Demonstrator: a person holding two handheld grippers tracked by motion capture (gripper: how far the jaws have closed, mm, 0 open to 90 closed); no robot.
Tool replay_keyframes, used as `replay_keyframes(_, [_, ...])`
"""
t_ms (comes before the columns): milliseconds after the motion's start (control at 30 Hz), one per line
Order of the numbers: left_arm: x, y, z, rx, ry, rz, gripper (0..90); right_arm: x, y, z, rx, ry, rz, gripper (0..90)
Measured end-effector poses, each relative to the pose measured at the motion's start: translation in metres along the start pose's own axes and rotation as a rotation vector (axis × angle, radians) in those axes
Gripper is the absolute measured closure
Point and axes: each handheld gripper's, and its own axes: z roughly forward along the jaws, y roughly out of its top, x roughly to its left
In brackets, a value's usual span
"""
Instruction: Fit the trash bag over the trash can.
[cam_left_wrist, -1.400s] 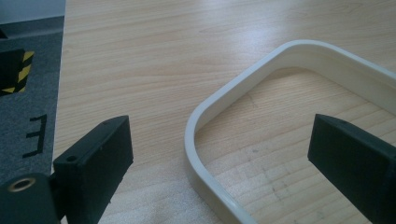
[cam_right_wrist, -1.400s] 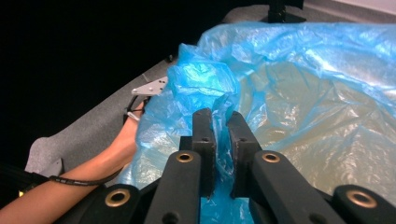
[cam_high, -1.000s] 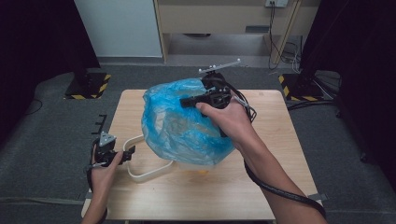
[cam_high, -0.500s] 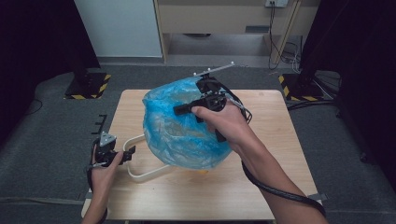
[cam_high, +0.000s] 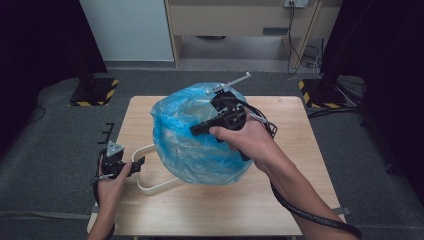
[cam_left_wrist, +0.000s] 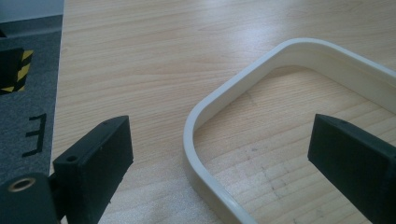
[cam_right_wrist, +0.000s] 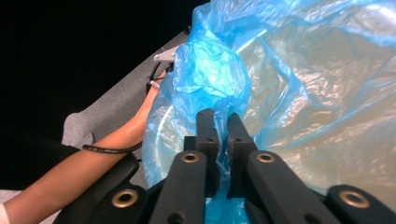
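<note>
Over the wooden table (cam_high: 150, 210), your right gripper (cam_right_wrist: 220, 122) pinches the blue plastic bag (cam_high: 195, 145) between 2 nearly closed jaws. Your left gripper (cam_high: 134, 168) sits wide open, straddling the white frame (cam_left_wrist: 219, 121) without gripping. Thin film may tear or slip, and the unheld frame could shift.

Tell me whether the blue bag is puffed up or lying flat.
Puffed up: the blue bag billows over the table, pinched by the right gripper.

Bare table (cam_high: 310, 150) right of the billowing blue bag (cam_high: 185, 145).
</note>
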Motion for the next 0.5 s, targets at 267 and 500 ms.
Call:
replay_keyframes(267, [0.001,0.0,-0.001,0.0,0.0,0.003,5.8,0.002,0.007,-0.006,-0.048,0.0,-0.017,65.8])
replay_keyframes(500, [0.001,0.0,-0.001,-0.002,0.0,0.001,5.8,0.0,0.018,-0.015,-0.09,-0.001,-0.009,59.9])
